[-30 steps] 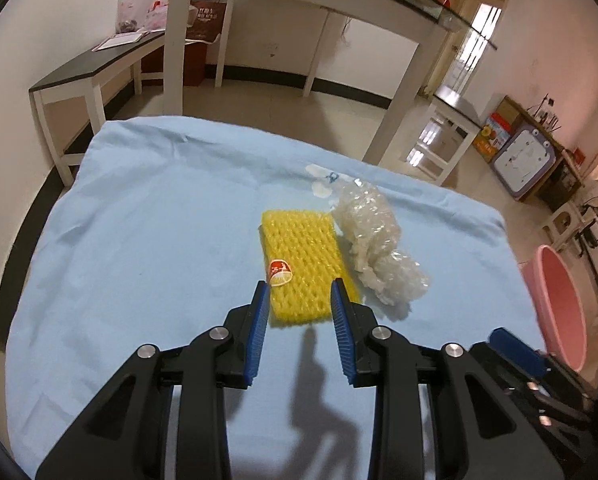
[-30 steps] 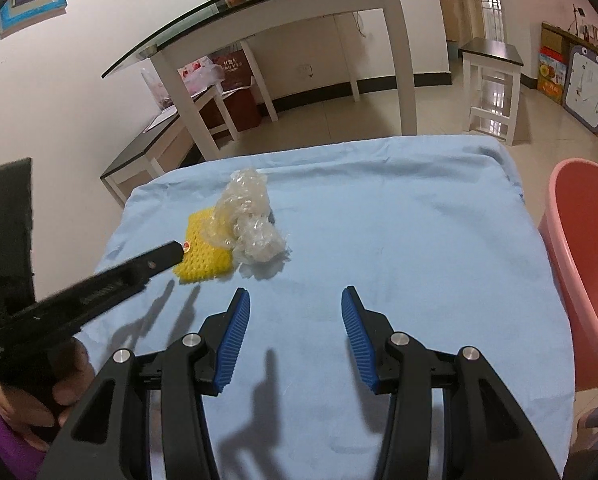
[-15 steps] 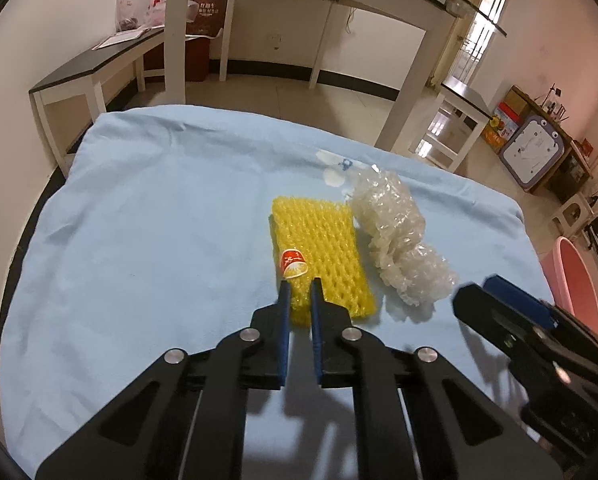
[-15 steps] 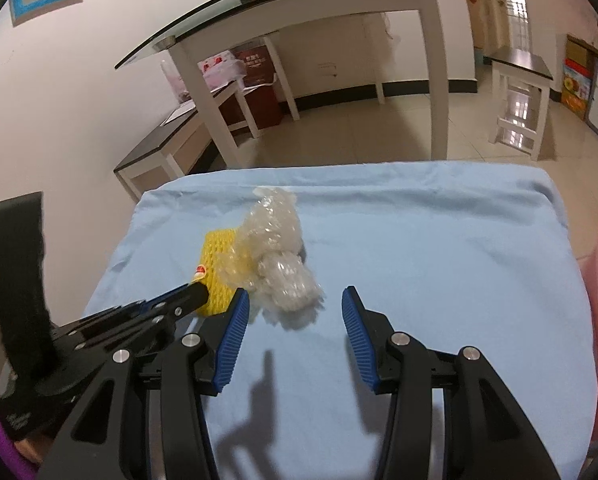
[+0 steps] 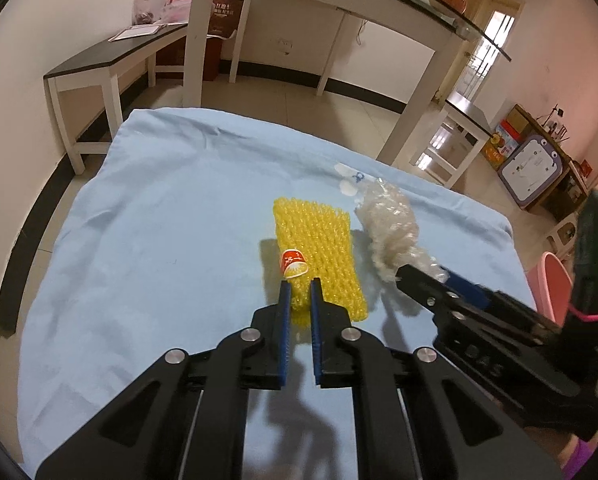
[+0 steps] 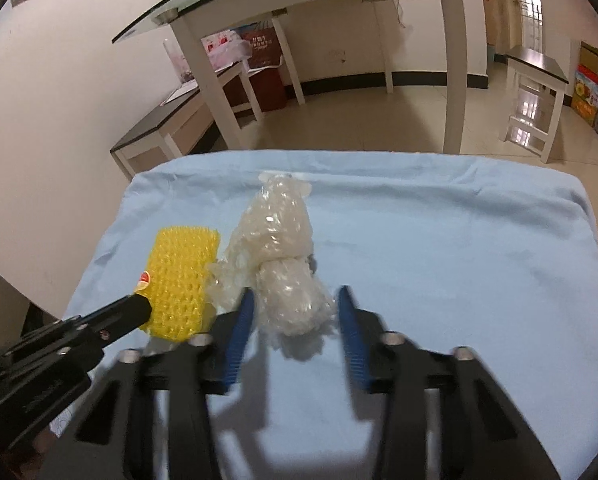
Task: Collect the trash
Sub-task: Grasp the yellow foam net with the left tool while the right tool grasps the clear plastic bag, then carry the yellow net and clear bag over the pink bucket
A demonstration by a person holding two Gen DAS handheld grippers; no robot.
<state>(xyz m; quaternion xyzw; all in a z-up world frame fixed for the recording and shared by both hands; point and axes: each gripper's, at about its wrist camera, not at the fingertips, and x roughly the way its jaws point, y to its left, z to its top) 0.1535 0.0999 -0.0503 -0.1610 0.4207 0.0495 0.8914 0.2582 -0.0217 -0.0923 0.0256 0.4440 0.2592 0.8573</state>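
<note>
Since the previous frames, my left gripper [image 5: 297, 295] has clamped the yellow foam net [image 5: 319, 256]; my right gripper [image 6: 295, 314], jaws apart, now straddles the bubble wrap [image 6: 283, 264], ready to close.

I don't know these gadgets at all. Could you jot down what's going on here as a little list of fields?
Surface: light blue cloth covering the table
Trash 1: yellow foam mesh sleeve with a red sticker
Trash 2: crumpled clear bubble wrap, right beside the sleeve
Left gripper: closed on the sleeve's near edge, which looks lifted
Right gripper: open, fingers either side of the bubble wrap's near end
Nearby: pink plastic tub past the table's right edge
</note>
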